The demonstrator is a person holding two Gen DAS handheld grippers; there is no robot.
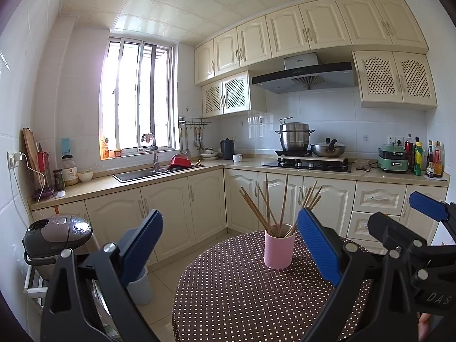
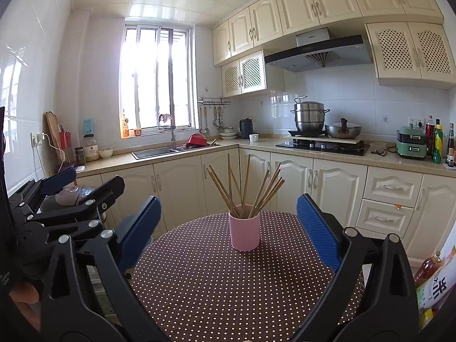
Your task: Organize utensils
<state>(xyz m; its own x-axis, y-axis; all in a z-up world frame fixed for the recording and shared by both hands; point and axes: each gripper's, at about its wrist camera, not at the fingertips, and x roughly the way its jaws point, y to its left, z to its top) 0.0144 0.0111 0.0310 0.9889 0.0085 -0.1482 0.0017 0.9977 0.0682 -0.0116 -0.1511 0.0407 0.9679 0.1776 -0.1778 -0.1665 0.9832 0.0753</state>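
A pink cup (image 1: 279, 249) (image 2: 244, 228) stands upright on a round table with a brown polka-dot cloth (image 1: 242, 299) (image 2: 205, 285). Several wooden chopsticks (image 1: 282, 202) (image 2: 245, 182) stick up out of it, fanned apart. My left gripper (image 1: 230, 216) is open, short of the cup and slightly left of it, with nothing between its blue pads (image 1: 316, 245). My right gripper (image 2: 228, 201) is open too, centred on the cup from a little way back and holding nothing. Each gripper shows at the edge of the other's view (image 1: 404, 216) (image 2: 91, 182).
A rice cooker (image 1: 57, 236) and a pale bin (image 1: 139, 287) stand on the floor left of the table. Beyond it runs an L-shaped counter with a sink (image 1: 136, 174), a hob with pots (image 1: 307, 165) and bottles (image 1: 427, 159). A printed bag and a bottle (image 2: 436, 285) sit at the right.
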